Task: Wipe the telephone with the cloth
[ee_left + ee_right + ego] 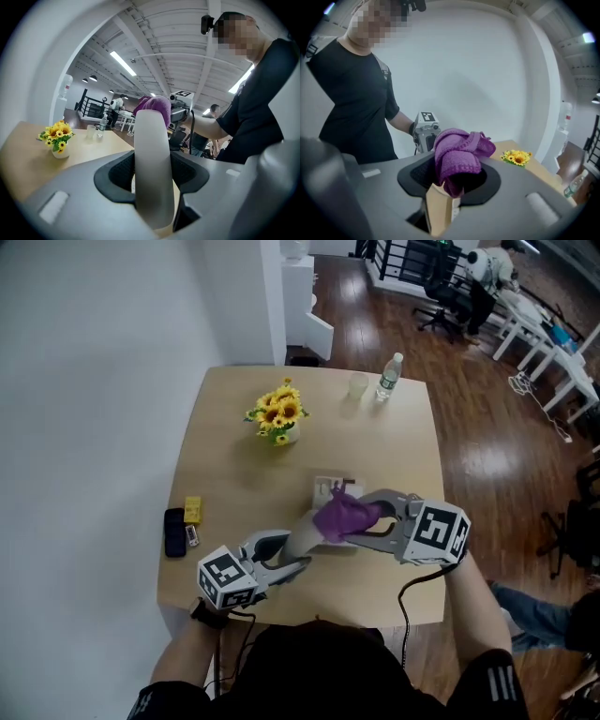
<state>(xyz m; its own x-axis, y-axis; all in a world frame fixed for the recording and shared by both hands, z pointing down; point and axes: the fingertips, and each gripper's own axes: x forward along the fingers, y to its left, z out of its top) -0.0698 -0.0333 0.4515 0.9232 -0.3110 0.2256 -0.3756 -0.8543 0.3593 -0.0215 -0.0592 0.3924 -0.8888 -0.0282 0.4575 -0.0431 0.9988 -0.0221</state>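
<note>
A pale grey telephone handset [300, 540] is held off the table, my left gripper [274, 557] shut on its lower end. In the left gripper view the handset [151, 159] rises straight up between the jaws. A purple cloth [345, 515] is bunched over the handset's upper end, with my right gripper [377, 518] shut on it. In the right gripper view the cloth [457, 153] fills the jaws and hides the fingertips. The white telephone base [335, 487] lies on the table just behind the cloth.
On the wooden table [234, 474] stand a sunflower vase [277, 418], a clear cup [357, 384] and a water bottle [389, 377] at the far side. A black mobile phone [174, 532] and a yellow block [192, 510] lie near the left edge.
</note>
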